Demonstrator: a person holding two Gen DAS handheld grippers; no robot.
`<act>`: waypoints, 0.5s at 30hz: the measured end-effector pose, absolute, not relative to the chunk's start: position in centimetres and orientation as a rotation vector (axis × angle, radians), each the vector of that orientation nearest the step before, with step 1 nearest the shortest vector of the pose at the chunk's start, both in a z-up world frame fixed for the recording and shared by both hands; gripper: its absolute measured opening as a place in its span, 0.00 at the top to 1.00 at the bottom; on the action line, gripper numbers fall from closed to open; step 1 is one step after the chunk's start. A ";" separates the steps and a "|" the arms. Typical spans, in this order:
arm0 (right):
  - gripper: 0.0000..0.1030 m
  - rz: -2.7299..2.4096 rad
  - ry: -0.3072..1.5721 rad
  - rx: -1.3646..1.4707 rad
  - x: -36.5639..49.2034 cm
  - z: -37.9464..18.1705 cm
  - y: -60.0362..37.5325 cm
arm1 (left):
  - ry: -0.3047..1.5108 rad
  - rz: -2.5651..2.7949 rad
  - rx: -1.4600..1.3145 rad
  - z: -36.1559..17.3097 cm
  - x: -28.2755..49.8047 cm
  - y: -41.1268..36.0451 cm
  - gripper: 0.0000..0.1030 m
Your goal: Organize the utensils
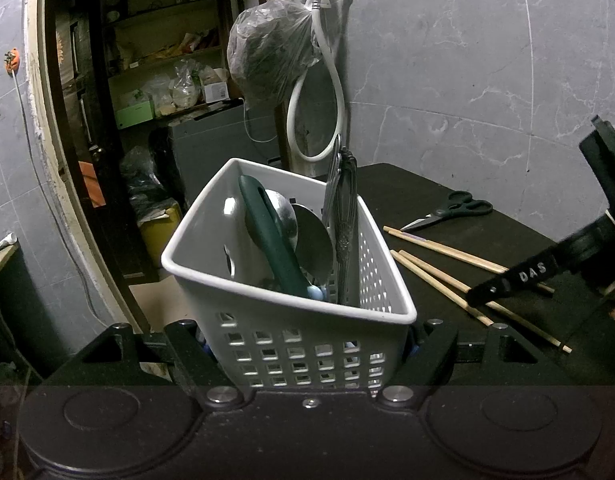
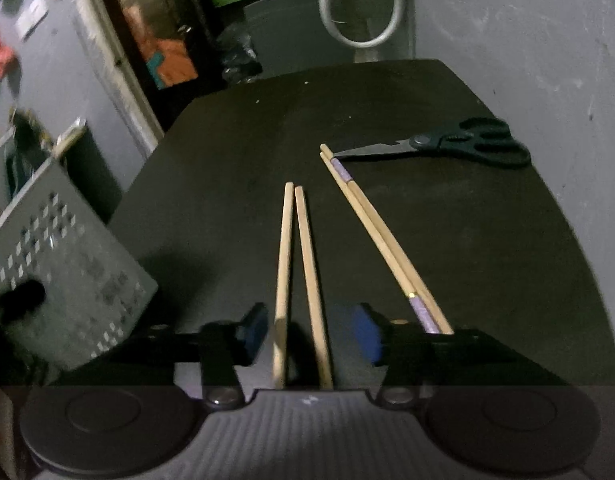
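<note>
My left gripper [image 1: 307, 344] is shut on the lower walls of a white perforated basket [image 1: 287, 296], one finger on each side. A green-handled utensil [image 1: 271, 248], a metal ladle [image 1: 311, 236] and ornate metal handles [image 1: 343, 216] stand in the basket. In the right wrist view my right gripper [image 2: 310, 332] is open low over the black table [image 2: 267, 140]. A plain wooden chopstick pair [image 2: 285, 260] lies between its blue pads without touching them. A second pair with purple bands [image 2: 373, 224] lies just to the right. Black scissors [image 2: 447, 144] lie beyond.
The basket [image 2: 67, 280] sits near the table's left edge. A tap with a looped white hose [image 1: 339, 92] and a hanging plastic bag [image 1: 267, 56] are on the grey wall behind. An open doorway with cluttered shelves [image 1: 159, 60] is to the left.
</note>
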State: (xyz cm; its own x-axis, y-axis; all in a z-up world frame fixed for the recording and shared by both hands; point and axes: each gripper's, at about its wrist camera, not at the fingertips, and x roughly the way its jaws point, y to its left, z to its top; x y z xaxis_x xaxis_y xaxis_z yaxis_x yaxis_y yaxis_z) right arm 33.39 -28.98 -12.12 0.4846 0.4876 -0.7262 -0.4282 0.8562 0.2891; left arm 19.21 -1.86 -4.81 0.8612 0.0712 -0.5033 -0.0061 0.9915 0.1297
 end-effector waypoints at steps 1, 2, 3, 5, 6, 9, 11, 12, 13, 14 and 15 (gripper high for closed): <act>0.44 0.554 0.910 0.077 33.6 -12.1 -28.8 | 0.532 0.041 0.125 -4.8 19.2 -1.9 0.23; 0.43 0.551 0.911 0.070 33.7 -12.2 -28.5 | 0.532 0.040 0.126 -4.8 19.2 -1.9 0.23; 0.41 0.550 0.909 0.060 33.8 -12.2 -28.2 | 0.532 0.040 0.126 -4.8 19.2 -1.9 0.23; 0.37 0.540 0.911 0.032 34.0 -12.2 -27.6 | 0.532 0.041 0.125 -4.8 19.2 -1.9 0.23; 0.36 0.529 0.912 0.014 34.1 -12.2 -27.2 | 0.532 0.041 0.125 -4.8 19.2 -1.9 0.23; 0.36 0.519 0.914 -0.019 34.3 -12.3 -26.3 | 0.532 0.041 0.125 -4.8 19.2 -1.9 0.23; 0.36 0.509 0.913 -0.048 34.4 -12.4 -25.6 | 0.532 0.042 0.125 -4.8 19.2 -1.9 0.23; 0.36 0.504 0.914 -0.067 34.6 -12.4 -25.3 | 0.532 0.042 0.125 -4.8 19.2 -1.9 0.23; 0.37 0.500 0.917 -0.078 34.7 -12.3 -25.0 | 0.532 0.041 0.125 -4.8 19.2 -1.9 0.23; 0.40 0.498 0.917 -0.086 34.6 -12.3 -24.7 | 0.532 0.042 0.125 -4.8 19.2 -1.9 0.23; 0.47 0.488 0.917 -0.102 34.6 -12.3 -24.5 | 0.532 0.042 0.125 -4.8 19.2 -1.9 0.23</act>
State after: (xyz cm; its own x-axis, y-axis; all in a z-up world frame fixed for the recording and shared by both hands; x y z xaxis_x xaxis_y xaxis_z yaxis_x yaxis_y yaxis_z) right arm 34.60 -24.47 -12.29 0.5076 0.3617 -0.7820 -0.4471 0.8864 0.1198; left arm 19.20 -1.86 -4.82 0.8613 0.0720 -0.5029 -0.0071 0.9915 0.1297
